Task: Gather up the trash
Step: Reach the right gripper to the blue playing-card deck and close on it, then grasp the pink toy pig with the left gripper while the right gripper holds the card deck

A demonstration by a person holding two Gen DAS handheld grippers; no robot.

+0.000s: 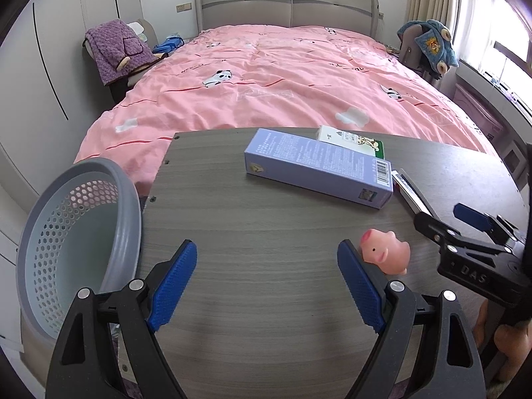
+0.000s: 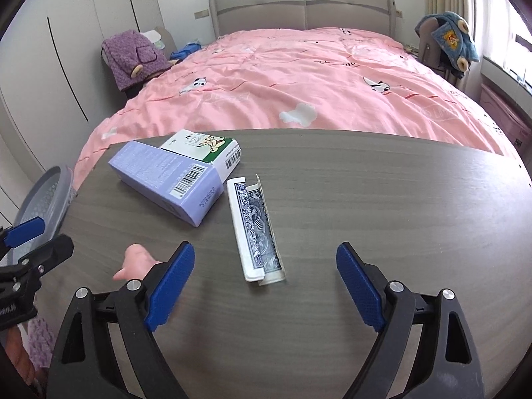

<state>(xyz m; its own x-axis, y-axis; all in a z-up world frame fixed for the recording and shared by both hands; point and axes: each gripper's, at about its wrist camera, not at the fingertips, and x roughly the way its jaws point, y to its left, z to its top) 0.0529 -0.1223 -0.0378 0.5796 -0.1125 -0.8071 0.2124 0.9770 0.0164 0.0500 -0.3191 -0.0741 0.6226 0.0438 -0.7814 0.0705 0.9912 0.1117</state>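
On the grey wooden table [image 1: 252, 232] lie a long lavender box [image 1: 316, 168], a white and green carton [image 1: 355, 139] behind it, a blue-patterned card box [image 2: 256, 232] and a pink toy pig [image 1: 387, 252]. My left gripper [image 1: 266, 256] is open over bare tabletop, the pig just outside its right finger. My right gripper [image 2: 266, 259] is open, its blue pads astride the near end of the card box without touching it. The lavender box [image 2: 166, 183] lies to the left of it, and the pig [image 2: 134, 262] peeks out behind the left finger.
A grey perforated wastebasket [image 1: 76, 232] stands off the table's left edge. Beyond the table is a bed with a pink cover [image 1: 282, 76]. Chairs draped with purple [image 1: 116, 50] and blue clothes [image 1: 429, 43] flank the bed. The other gripper [image 1: 465, 232] shows at the right.
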